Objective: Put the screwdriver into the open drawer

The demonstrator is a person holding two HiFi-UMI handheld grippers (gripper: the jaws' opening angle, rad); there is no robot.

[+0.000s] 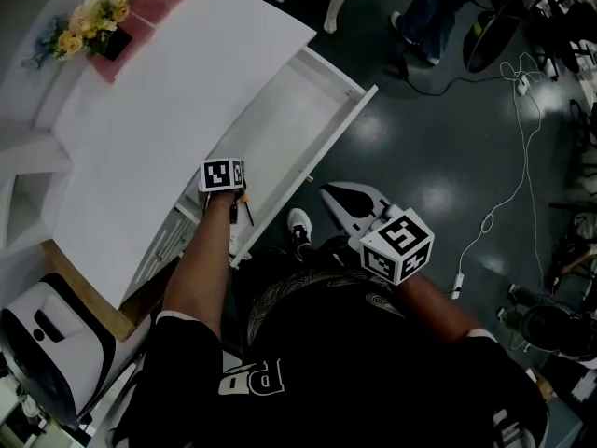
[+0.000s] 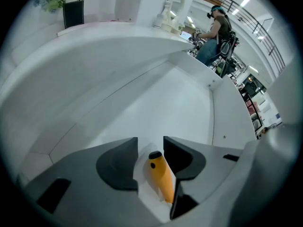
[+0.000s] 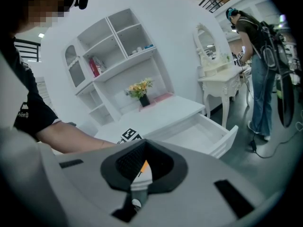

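Left tongs [image 2: 150, 146] stand apart above the near end of the open white drawer [image 2: 161, 93]. The orange-handled screwdriver [image 2: 160, 176] lies in the gap, closer to the right jaw, apparently resting on the drawer floor. Its long axis runs along the tongs, butt pointing far. Right tongs [image 3: 138, 172], together and empty, hang well right of the drawer.

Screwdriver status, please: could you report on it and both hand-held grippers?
Left hand-held gripper open, screwdriver lying between its jaws, inside drawer. Right hand-held gripper shut, empty. Nothing in the way.
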